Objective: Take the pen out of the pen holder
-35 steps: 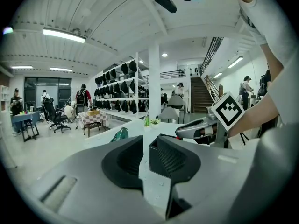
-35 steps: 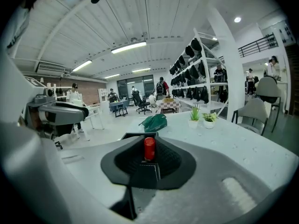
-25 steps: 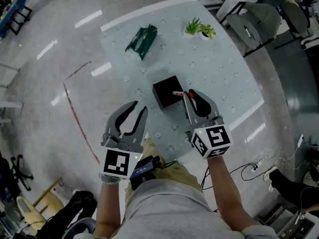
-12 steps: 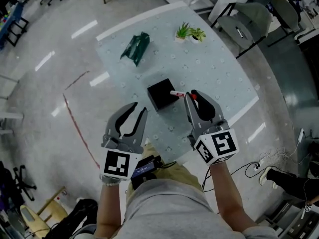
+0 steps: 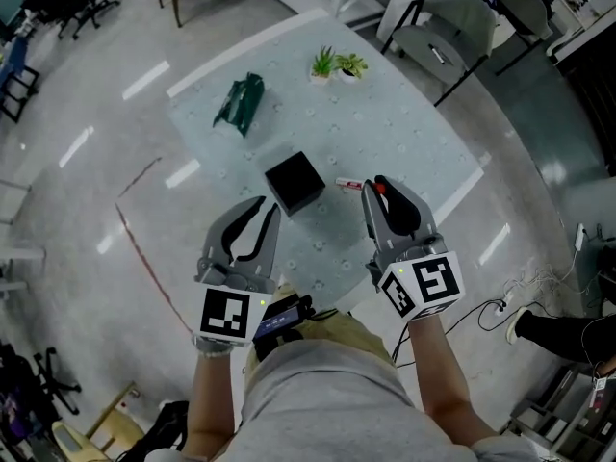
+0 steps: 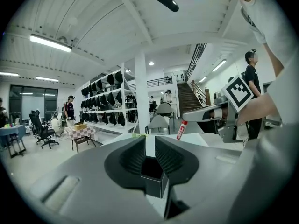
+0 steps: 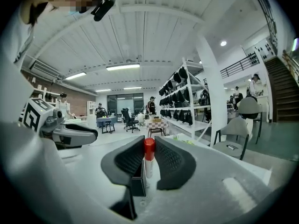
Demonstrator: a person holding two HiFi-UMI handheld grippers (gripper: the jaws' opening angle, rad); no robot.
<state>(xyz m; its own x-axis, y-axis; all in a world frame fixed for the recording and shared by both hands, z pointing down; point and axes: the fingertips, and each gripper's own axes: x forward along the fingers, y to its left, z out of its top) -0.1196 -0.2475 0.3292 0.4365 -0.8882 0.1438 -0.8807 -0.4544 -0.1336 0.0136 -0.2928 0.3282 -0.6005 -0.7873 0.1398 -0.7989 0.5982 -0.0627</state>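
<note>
1. Table (image 5: 404,133): a pale top with a regular dot pattern. It fills the middle of the head view and bears everything below except the chair.
2. Chair (image 5: 438,32): stands off the table, at 1 o'clock from the pen holder.
3. Left gripper (image 5: 269,205): at 7 o'clock from the pen holder, near it but not touching. In the left gripper view (image 6: 149,146) the jaws stand apart with nothing between the pads; the holder shows beyond the gap.
4. Right gripper (image 5: 373,185): at 3 o'clock from the pen holder. In the right gripper view (image 7: 148,141) both pads are clamped on the red cap end of the pen.
5. Dark green object (image 5: 239,104): lies on the table at 11 o'clock from the pen holder, well apart from it.
6. Pen holder (image 5: 294,183): a black, open-topped square box near the table's middle, standing upright (image 6: 152,171).
7. Potted plants (image 5: 337,65): two small green plants side by side at 1 o'clock, near the far table edge.
8. Pen (image 5: 348,182): white barrel, red cap (image 7: 148,148). It is out of the holder, held in the right gripper just beside the holder's 3 o'clock corner. In the left gripper view (image 6: 182,130) the barrel hangs tilted below the jaws, clear of the tabletop.
</note>
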